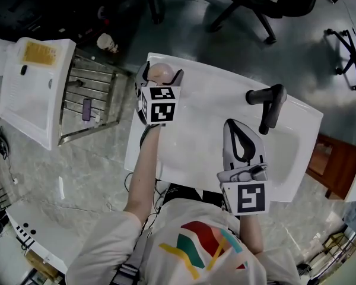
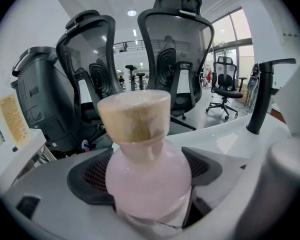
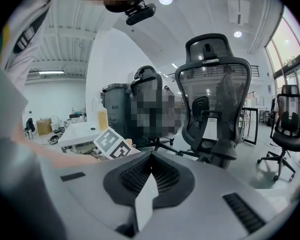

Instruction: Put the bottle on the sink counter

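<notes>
Bottle (image 1: 162, 72), pale pink with a tan stopper, sits upright between the jaws of the left gripper (image 1: 161, 81), which are clamped on its round body. It is above the far left corner of the white sink counter (image 1: 202, 88). Cannot tell if its base touches the counter. The stopper is on and the contents are unreadable through the frosted pink.

Right gripper (image 1: 233, 125) has its jaws pressed together on nothing. It is over the near side of the basin (image 1: 196, 144), well apart from the bottle. A black faucet (image 1: 270, 103) stands at the far right of the counter, clear of both grippers.

Left of the counter is a metal rack (image 1: 89, 82) with a small purple item (image 1: 86, 108) lying on its bars, and past that a white cabinet (image 1: 32, 88). A small capped container (image 1: 107, 41) is at the rack's far end. Black mesh office chairs (image 2: 175, 49) stand behind the counter, with a dark grey lidded bin (image 2: 40, 99) to their left. A brown wooden unit (image 1: 332, 165) is just beside the counter's right end.
</notes>
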